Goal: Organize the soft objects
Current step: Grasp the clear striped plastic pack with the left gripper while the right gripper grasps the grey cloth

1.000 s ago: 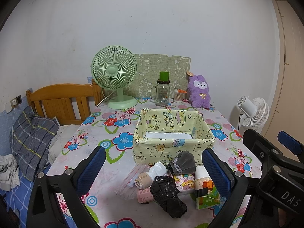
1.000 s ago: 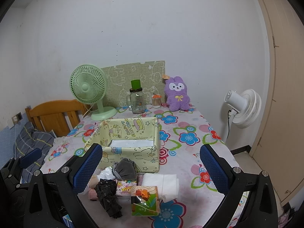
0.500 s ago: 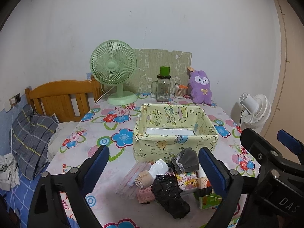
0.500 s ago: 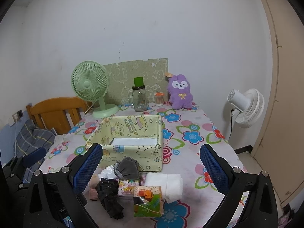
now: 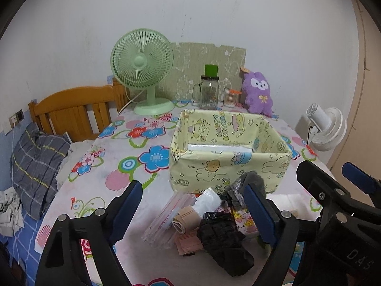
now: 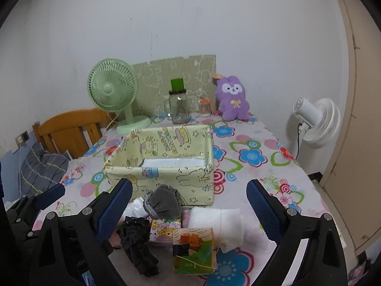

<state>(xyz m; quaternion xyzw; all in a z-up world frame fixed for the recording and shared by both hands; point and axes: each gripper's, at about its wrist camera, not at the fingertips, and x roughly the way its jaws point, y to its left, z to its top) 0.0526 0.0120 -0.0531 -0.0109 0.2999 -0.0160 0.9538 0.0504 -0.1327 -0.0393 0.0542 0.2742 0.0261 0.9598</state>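
A heap of soft items lies on the flowered tablecloth in front of a yellow cartoon-print box (image 5: pixel 228 166) (image 6: pixel 166 181). It holds a black cloth (image 5: pixel 223 243) (image 6: pixel 138 245), a grey pouch (image 5: pixel 252 181) (image 6: pixel 164 202), a white roll (image 5: pixel 207 200), a beige roll (image 5: pixel 185 219), a folded white cloth (image 6: pixel 219 221) and a green tissue pack (image 6: pixel 194 250). My left gripper (image 5: pixel 193 187) hovers over the heap's left side, its jaws closing with nothing pressed between them. My right gripper (image 6: pixel 189 183) hovers over the right side, jaws also closing, gripping nothing.
At the table's back stand a green fan (image 5: pixel 142 71), a glass jar (image 5: pixel 209 93), a small container (image 6: pixel 204 107) and a purple plush rabbit (image 5: pixel 258 93). A white floor fan (image 6: pixel 314 121) stands right of the table. A wooden headboard (image 5: pixel 71 109) and a pillow (image 5: pixel 35 155) are on the left.
Both grippers have sunk and come closer to the heap before the box. Their jaws stand a little narrower than before. Nothing on the table has moved.
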